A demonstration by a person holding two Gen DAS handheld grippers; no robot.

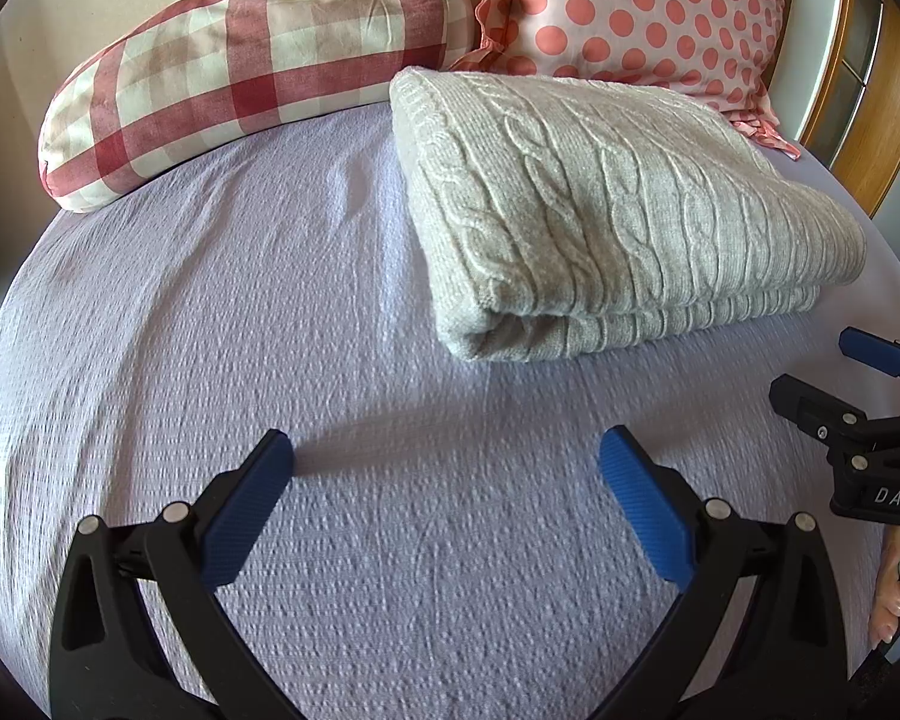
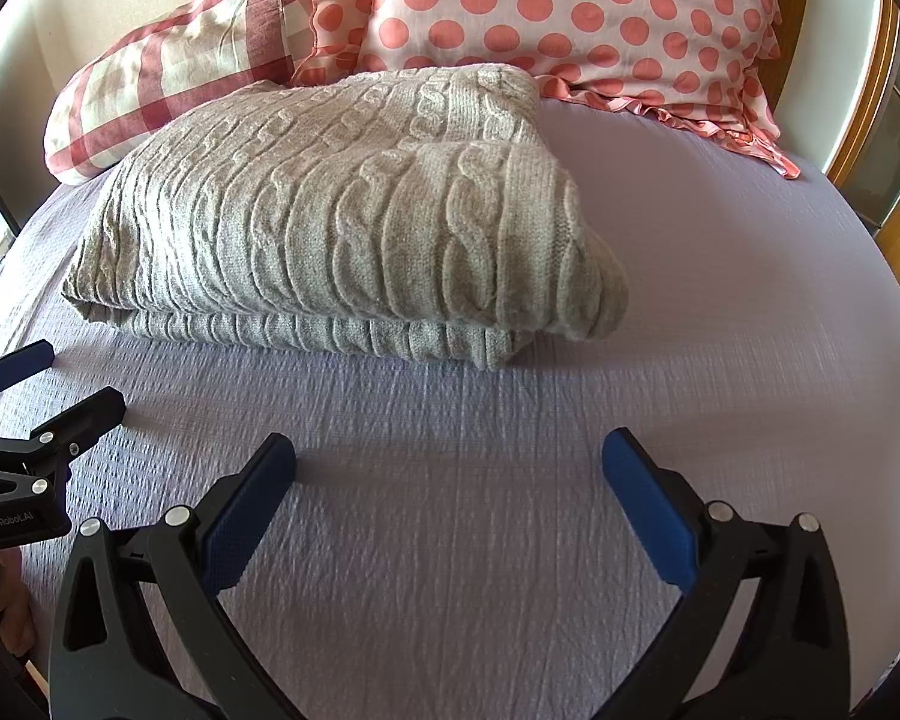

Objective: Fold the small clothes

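A cream cable-knit sweater [image 1: 600, 210] lies folded in a thick rectangle on the lilac bedspread [image 1: 270, 330]; it also shows in the right wrist view [image 2: 354, 222]. My left gripper [image 1: 447, 456] is open and empty, hovering over the bare bedspread in front of and left of the sweater. My right gripper [image 2: 449, 456] is open and empty, in front of the sweater's near right corner. The right gripper also shows at the right edge of the left wrist view [image 1: 834, 369], and the left gripper at the left edge of the right wrist view [image 2: 60, 378].
A red-and-white checked bolster pillow [image 1: 240, 66] lies at the back left. A pink polka-dot pillow [image 2: 570, 12] stands behind the sweater. A wooden frame [image 1: 864, 120] stands beyond the bed's right side. The bedspread [image 2: 720, 300] is bare to the sweater's right.
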